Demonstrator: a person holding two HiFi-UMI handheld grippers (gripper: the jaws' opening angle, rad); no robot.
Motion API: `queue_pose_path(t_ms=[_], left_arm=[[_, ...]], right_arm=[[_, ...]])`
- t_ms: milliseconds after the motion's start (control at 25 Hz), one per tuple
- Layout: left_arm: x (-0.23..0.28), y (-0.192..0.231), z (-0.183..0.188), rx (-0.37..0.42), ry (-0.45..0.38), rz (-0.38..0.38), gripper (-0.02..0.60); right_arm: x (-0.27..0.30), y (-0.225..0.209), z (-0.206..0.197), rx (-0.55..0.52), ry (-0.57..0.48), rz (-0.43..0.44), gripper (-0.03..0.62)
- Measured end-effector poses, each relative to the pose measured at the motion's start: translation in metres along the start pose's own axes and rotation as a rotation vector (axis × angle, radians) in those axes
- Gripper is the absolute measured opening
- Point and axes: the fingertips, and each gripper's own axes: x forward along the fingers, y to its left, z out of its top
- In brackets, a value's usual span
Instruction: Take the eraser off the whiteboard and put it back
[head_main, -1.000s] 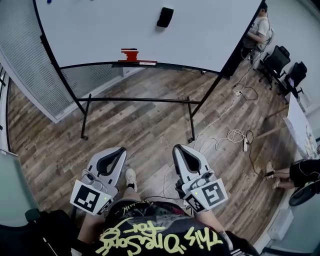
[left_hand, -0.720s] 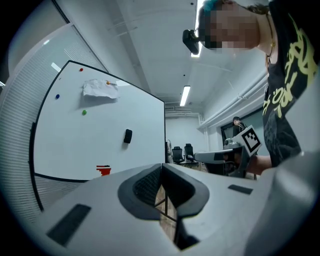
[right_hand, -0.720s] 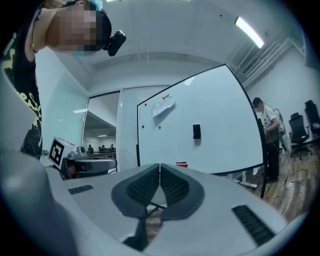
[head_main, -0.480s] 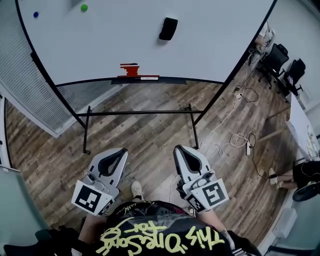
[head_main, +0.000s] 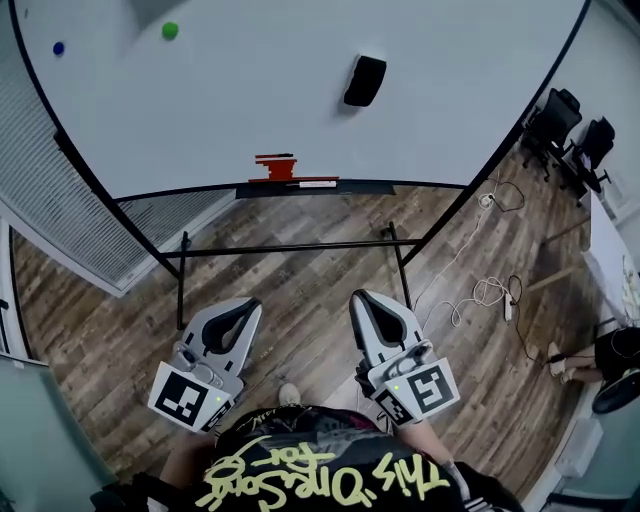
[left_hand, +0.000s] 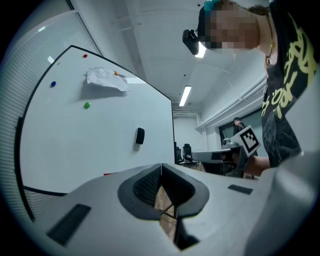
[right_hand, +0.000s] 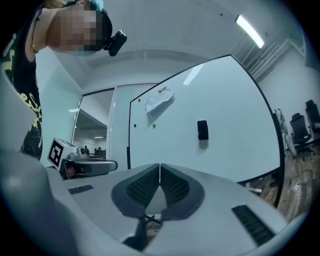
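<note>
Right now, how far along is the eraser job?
Nothing looks done: the eraser sits on the whiteboard. In hand: nothing. The left gripper and right gripper are shut and empty, well short of the whiteboard. Left: take the eraser off, then put it back.

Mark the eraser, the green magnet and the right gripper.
eraser (head_main: 364, 80), head view, middle of its black body.
green magnet (head_main: 170, 31), head view, its centre.
right gripper (right_hand: 160, 171), right gripper view, where its shut fingertips meet.
</note>
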Motion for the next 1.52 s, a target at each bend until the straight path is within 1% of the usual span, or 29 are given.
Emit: queue_pose_path(t_ms=[160, 360, 760, 1040, 1320, 1520], left_arm=[[0.006, 0.018, -0.007, -0.008, 0.005, -0.017, 0.011], [0.014, 0.029, -0.010, -0.019, 0.000, -0.040, 0.011], [0.014, 0.020, -0.014, -0.053, -0.007, -0.048, 0.011], [0.006, 0.025, -0.012, -0.048, -0.017, -0.029, 0.011], [0.001, 0.025, -0.010, -0.046, -0.024, -0.051, 0.011], [0.001, 0.026, -0.011, -0.060, -0.025, -0.056, 0.011]], right_arm=[[0.019, 0.000, -0.007, 0.011, 0.005, -0.012, 0.011], [0.031, -0.001, -0.010, 0.024, 0.007, -0.030, 0.011], [0.028, 0.000, -0.010, 0.011, 0.031, -0.023, 0.011], [0.029, 0.006, -0.007, 0.002, 0.020, -0.015, 0.011], [0.027, 0.010, -0.004, -0.015, 0.016, -0.042, 0.011], [0.022, 0.008, 0.003, -0.023, 0.015, -0.064, 0.011]])
